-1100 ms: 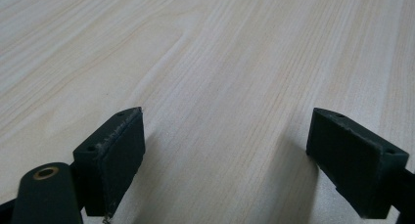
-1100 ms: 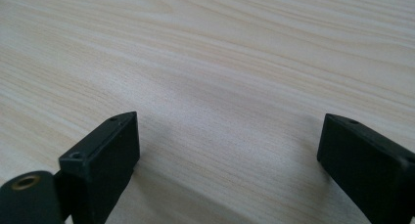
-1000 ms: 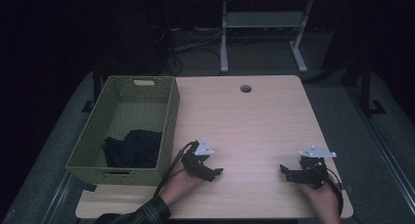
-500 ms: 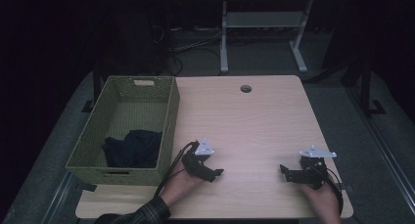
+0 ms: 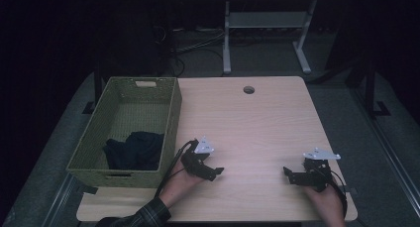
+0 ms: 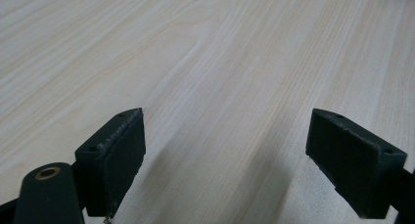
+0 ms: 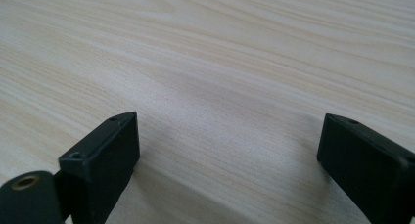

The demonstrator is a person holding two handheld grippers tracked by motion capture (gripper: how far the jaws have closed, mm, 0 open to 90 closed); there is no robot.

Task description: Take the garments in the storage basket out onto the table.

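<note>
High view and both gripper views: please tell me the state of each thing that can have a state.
Left gripper: open, empty, low over the table.
Right gripper: open, empty, low over the table.
Green woven basket: upright at the table's left side, holds cloth.
Dark crumpled cloth: bunched at the basket's near end.
Light wooden table: bare between the grippers.

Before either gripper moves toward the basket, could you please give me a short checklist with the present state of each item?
1. Left gripper open, nothing between its jaws: ok.
2. Right gripper open, nothing between its jaws: ok.
3. Both grippers low over bare table, apart from each other: ok.
4. Dark cloth lies inside the green basket, at its near end: ok.
5. Left gripper is the nearer one to the basket: ok.
6. Cloth free of snags on the weave: cannot tell.
</note>
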